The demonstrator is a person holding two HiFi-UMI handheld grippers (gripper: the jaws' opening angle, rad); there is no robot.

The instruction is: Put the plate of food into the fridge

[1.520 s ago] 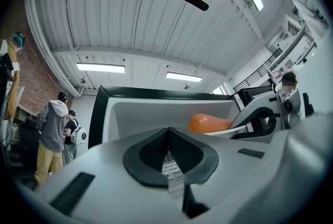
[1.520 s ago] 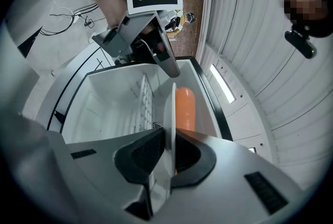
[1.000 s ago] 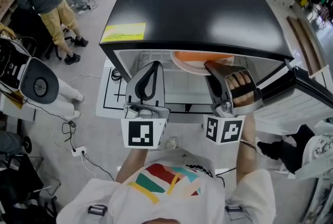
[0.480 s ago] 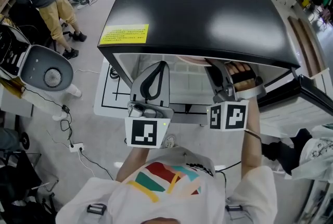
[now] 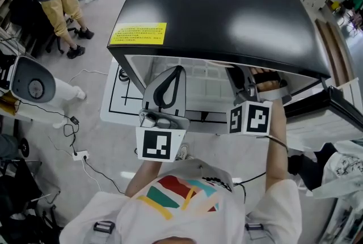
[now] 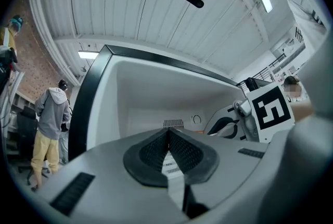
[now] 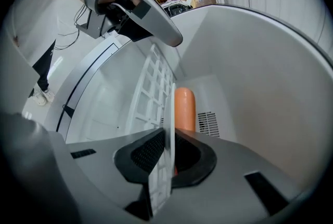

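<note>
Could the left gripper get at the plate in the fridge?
Probably yes: the fridge stands open and nothing blocks the left gripper, though the right gripper grips the plate by its rim.

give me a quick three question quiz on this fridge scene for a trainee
1. Which gripper is shut on the plate?
2. True or false: the left gripper also grips the plate.
3. Where is the orange food on the plate? A: inside the fridge. B: on the floor. C: on top of the fridge.

Key:
1. The right gripper, clamped on the plate's rim.
2. False. Its jaws are shut on nothing, in front of the fridge opening.
3. A.
</note>
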